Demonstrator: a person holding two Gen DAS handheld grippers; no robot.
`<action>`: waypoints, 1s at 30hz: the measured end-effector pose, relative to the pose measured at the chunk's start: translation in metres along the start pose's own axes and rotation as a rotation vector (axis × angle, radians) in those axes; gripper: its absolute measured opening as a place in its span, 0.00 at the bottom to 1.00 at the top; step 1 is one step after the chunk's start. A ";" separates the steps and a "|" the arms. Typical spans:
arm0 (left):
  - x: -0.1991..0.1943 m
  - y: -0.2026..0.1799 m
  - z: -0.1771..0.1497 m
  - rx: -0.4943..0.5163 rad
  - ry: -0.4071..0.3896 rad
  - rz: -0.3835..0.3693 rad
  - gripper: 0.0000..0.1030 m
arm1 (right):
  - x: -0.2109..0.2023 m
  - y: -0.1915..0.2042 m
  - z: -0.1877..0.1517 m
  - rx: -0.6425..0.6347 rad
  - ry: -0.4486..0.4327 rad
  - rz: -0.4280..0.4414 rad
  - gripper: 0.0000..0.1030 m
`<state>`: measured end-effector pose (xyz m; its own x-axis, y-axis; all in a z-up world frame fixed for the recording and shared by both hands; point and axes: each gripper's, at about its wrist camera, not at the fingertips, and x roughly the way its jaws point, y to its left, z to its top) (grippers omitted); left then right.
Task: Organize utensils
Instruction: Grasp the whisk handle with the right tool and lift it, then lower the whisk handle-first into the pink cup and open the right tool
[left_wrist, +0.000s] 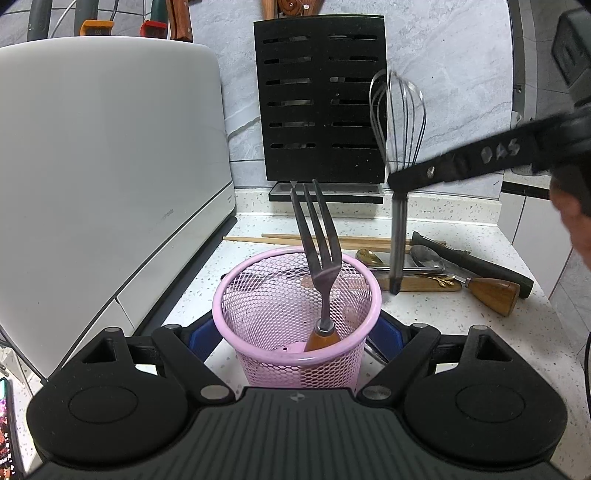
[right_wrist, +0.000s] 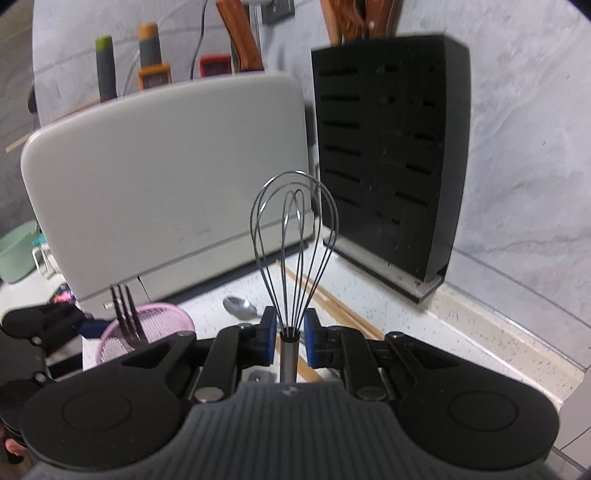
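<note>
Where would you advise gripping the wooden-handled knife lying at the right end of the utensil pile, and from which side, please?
Take the wooden-handled knife by its flared wooden handle, coming from above at the right end of the pile. That end lies flat on the counter, clear of other utensils, while its blade end runs under the spoons and the black-handled knife lies just behind. A free tool should close across the handle.

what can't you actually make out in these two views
- Left wrist view: the left gripper's pads sit behind the pink mesh cup, so contact with its wall is unclear.
- Left wrist view: the piled utensils overlap, and the whisk handle is motion-blurred across them.
- Right wrist view: the gripper's housing cuts off the lower whisk handle.
- Both views: the knife block tops run past the upper edge.
</note>
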<state>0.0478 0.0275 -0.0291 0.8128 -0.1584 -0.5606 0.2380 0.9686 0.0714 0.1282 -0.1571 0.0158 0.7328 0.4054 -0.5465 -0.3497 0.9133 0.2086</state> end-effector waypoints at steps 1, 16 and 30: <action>0.000 0.000 0.000 0.002 -0.001 -0.001 0.97 | -0.004 0.000 0.001 0.006 -0.014 0.001 0.12; 0.002 0.000 -0.001 0.006 0.005 0.000 0.96 | -0.050 0.009 0.017 0.089 -0.226 0.190 0.12; 0.003 0.002 0.001 -0.004 0.009 -0.011 0.95 | -0.021 0.037 0.004 -0.033 -0.121 0.234 0.12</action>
<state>0.0511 0.0284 -0.0302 0.8052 -0.1674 -0.5688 0.2448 0.9676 0.0617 0.1018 -0.1319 0.0383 0.6937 0.6085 -0.3853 -0.5351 0.7935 0.2899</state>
